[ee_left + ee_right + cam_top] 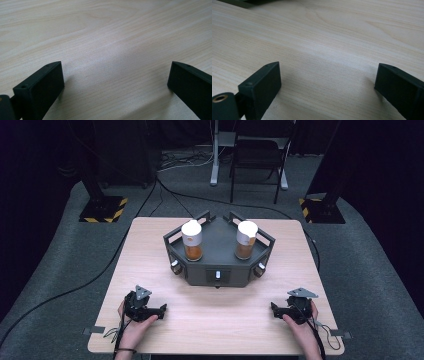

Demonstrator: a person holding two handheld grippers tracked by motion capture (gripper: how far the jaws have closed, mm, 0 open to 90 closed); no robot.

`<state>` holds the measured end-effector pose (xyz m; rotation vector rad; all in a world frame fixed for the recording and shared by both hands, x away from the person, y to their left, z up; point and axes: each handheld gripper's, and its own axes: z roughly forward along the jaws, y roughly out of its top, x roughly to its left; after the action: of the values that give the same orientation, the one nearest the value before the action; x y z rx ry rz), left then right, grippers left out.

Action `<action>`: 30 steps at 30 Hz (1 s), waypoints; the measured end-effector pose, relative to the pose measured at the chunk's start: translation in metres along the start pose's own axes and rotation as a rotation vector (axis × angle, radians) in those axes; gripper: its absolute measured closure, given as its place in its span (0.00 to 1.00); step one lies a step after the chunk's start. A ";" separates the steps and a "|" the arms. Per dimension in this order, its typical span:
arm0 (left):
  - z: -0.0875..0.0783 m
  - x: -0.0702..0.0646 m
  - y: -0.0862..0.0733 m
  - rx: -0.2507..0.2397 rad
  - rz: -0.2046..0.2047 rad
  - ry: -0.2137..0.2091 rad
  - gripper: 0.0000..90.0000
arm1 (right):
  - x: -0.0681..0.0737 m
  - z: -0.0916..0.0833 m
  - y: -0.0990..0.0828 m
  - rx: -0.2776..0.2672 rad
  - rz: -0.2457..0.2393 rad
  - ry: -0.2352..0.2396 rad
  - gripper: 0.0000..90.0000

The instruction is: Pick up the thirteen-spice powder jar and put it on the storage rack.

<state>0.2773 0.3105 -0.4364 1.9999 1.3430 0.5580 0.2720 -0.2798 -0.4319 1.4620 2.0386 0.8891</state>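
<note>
A dark grey fixture [218, 252] stands mid-table with two white-capped jars of orange-brown contents: one on its left [192, 240], one on its right [246, 240]. My left gripper [161, 310] rests on the wooden table [150, 265] at the front left, held by a hand, jaws pointing toward the centre. In the left gripper view it [116, 75] stands open over bare wood. My right gripper [275, 309] rests at the front right, held by the other hand. In the right gripper view it [328, 77] is open, nothing between its fingers.
Cables trail from both grippers over the table's front edge. Beyond the table are a folding chair [257, 157], a desk leg [216, 155] and two stands with yellow-black striped bases [102, 210] [325, 210]. Grey carpet surrounds the table.
</note>
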 end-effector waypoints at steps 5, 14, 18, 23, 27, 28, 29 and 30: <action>0.000 0.000 -0.001 -0.001 0.001 -0.002 0.01 | 0.000 0.000 0.000 0.001 0.000 0.001 0.06; 0.000 0.000 -0.001 -0.002 0.001 -0.002 0.01 | 0.000 0.000 0.001 0.004 -0.005 0.004 0.05; 0.000 0.000 -0.001 -0.002 0.000 -0.002 0.01 | 0.000 0.000 0.001 0.004 -0.004 0.003 0.05; 0.000 0.000 -0.001 -0.002 0.001 -0.002 0.01 | 0.000 0.000 0.001 0.004 -0.005 0.003 0.05; 0.000 0.000 -0.001 -0.002 0.001 -0.002 0.01 | 0.000 0.000 0.001 0.004 -0.005 0.002 0.05; 0.000 0.000 -0.001 -0.002 0.001 -0.002 0.01 | 0.000 0.000 0.001 0.004 -0.005 0.002 0.05; 0.000 0.000 -0.001 -0.002 0.001 -0.002 0.01 | 0.000 0.000 0.001 0.004 -0.005 0.002 0.05; 0.000 0.000 -0.001 -0.002 0.001 -0.002 0.01 | 0.000 0.000 0.001 0.004 -0.005 0.002 0.05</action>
<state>0.2763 0.3106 -0.4367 1.9990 1.3400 0.5567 0.2728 -0.2795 -0.4315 1.4584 2.0460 0.8854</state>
